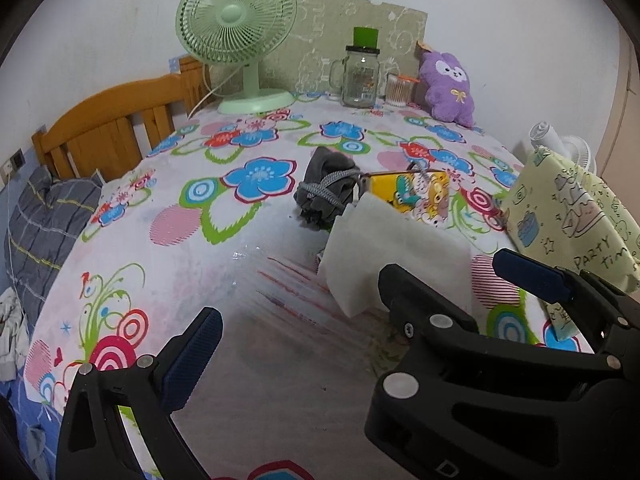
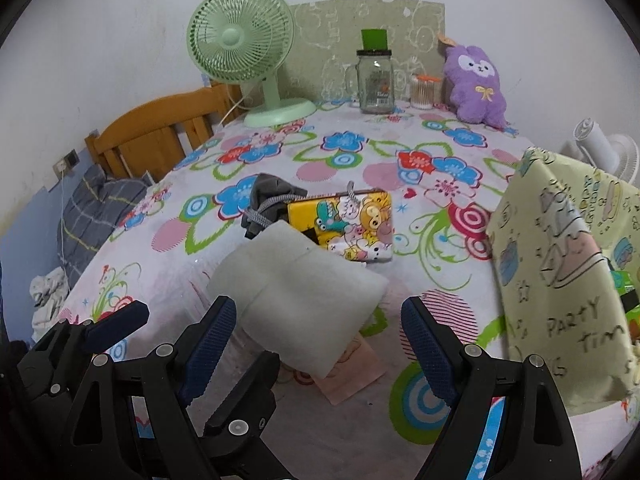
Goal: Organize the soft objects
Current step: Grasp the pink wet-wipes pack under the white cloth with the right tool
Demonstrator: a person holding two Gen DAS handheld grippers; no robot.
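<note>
Two grippers out in front of me, both pointing down at the flowered tablecloth (image 2: 248, 360) that covers the whole table, the biggest thing here. Off to my right stands the pale yellow fabric box (image 2: 560, 264) with "PARTY" scrawled on its side. Back by the wall sits the green desk fan (image 2: 244, 40), upright on its round base. Right below me lies the white folded cloth (image 2: 296, 284), flat on the table, its near corner resting over a pink card (image 2: 352, 380). My right gripper (image 2: 316, 344) has its jaws spread wide with nothing gripped, one blue pad on either side of that cloth's near edge, hovering just short of it. My left gripper (image 1: 352, 316) is wide open too, empty, and its right finger (image 1: 528, 276) reaches out beside the cloth. Beyond the cloth, touching its far edge, is the yellow cartoon pouch (image 2: 352, 224), and just left of that the grey drawstring bag (image 2: 268, 200), crumpled. At the back right leans the purple plush (image 2: 476, 84), then the glass mug jar (image 2: 376, 84) with its green lid
</note>
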